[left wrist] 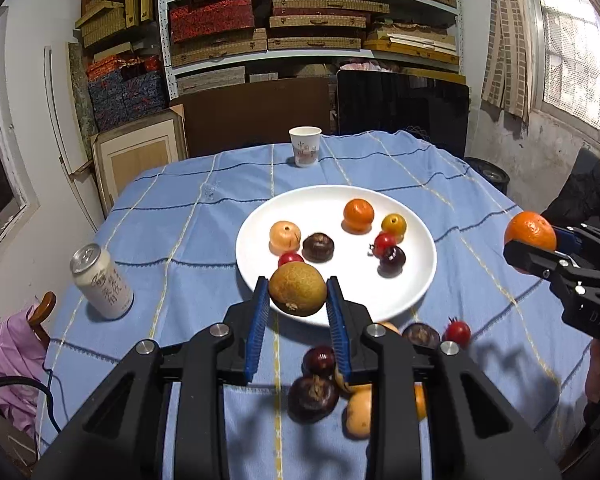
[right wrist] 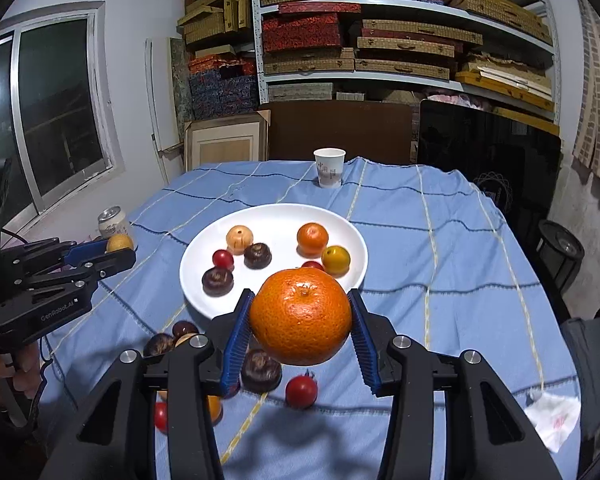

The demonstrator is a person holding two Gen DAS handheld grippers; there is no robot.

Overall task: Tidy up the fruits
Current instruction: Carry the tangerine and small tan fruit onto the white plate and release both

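- The left gripper (left wrist: pixel 298 294) sits low in the middle of the left wrist view. Its blue fingers (left wrist: pixel 260 312) squeeze a brown-yellow round fruit (left wrist: pixel 297 289) from both sides.
- That fruit is up in the air, in front of the near edge of the white plate (left wrist: pixel 420 280).
- The right gripper (right wrist: pixel 300 316) is low in the middle of the right wrist view. Its two blue fingers (right wrist: pixel 238 340) press on a big orange (right wrist: pixel 300 315), one on each side.
- The big orange hangs above the blue cloth (right wrist: pixel 440 280), in front of the plate's near edge.
- In the left wrist view the same orange shows at the right edge of the frame, held off to the side of the plate.
- On the plate lie seven small fruits: an orange one (left wrist: pixel 358 215), a yellow one (left wrist: pixel 393 224), a pale peach one (left wrist: pixel 285 235), two dark brown ones, and two little red ones.
- More fruit lies on the cloth at the bottom of the frames, close to the plate: dark round ones (left wrist: pixel 313 398), a red one (right wrist: pixel 301 391) and some orange ones, partly hidden by the grippers.
- A drink can (left wrist: pixel 101 282) stands on the cloth at the left of the left wrist view.
- A paper cup (left wrist: pixel 305 146) stands at the far end of the table, above the plate in the frame.
- Shelves full of flat boxes (left wrist: pixel 312 20) fill the top of both views.
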